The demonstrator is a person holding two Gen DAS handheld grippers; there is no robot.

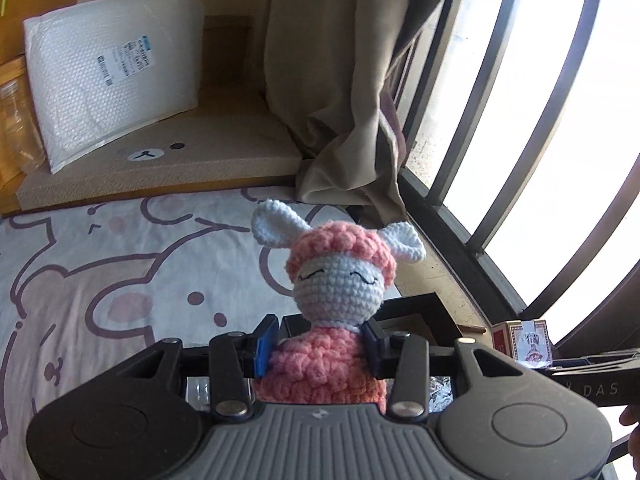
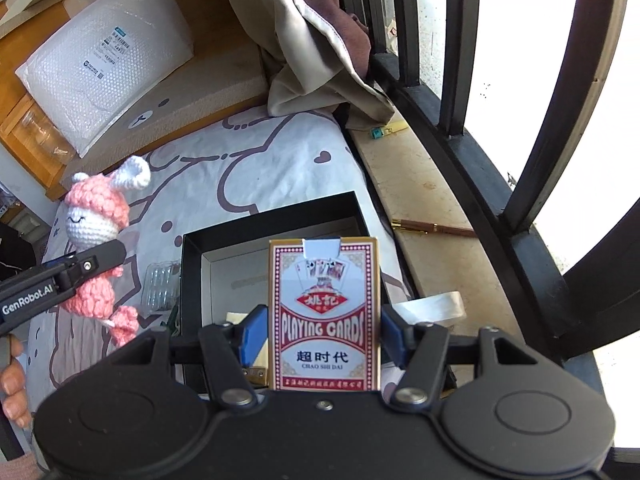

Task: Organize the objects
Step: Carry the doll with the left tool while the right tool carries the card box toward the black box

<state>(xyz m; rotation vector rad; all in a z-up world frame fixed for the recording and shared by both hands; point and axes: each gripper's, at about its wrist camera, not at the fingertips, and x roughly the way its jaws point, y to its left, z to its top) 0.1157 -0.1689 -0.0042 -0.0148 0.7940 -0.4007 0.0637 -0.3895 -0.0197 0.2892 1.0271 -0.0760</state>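
Observation:
My left gripper (image 1: 320, 350) is shut on a pink and white crochet bunny doll (image 1: 336, 280), held upright above the bed. The doll also shows in the right wrist view (image 2: 98, 220), with the left gripper (image 2: 76, 276) clamped on its body. My right gripper (image 2: 322, 330) is shut on a red playing card box (image 2: 324, 316), held upright over an open black box (image 2: 276, 216) with a white inside. The card box shows in the left wrist view (image 1: 524, 340) at the right edge.
A bear-print bedsheet (image 1: 100, 280) covers the bed. A white bubble mailer (image 1: 112, 68) leans at the back left. A beige curtain (image 1: 340, 80) hangs by the barred window (image 1: 500, 120). On the sill lie a brown pen (image 2: 432, 228) and a tape roll (image 2: 432, 308).

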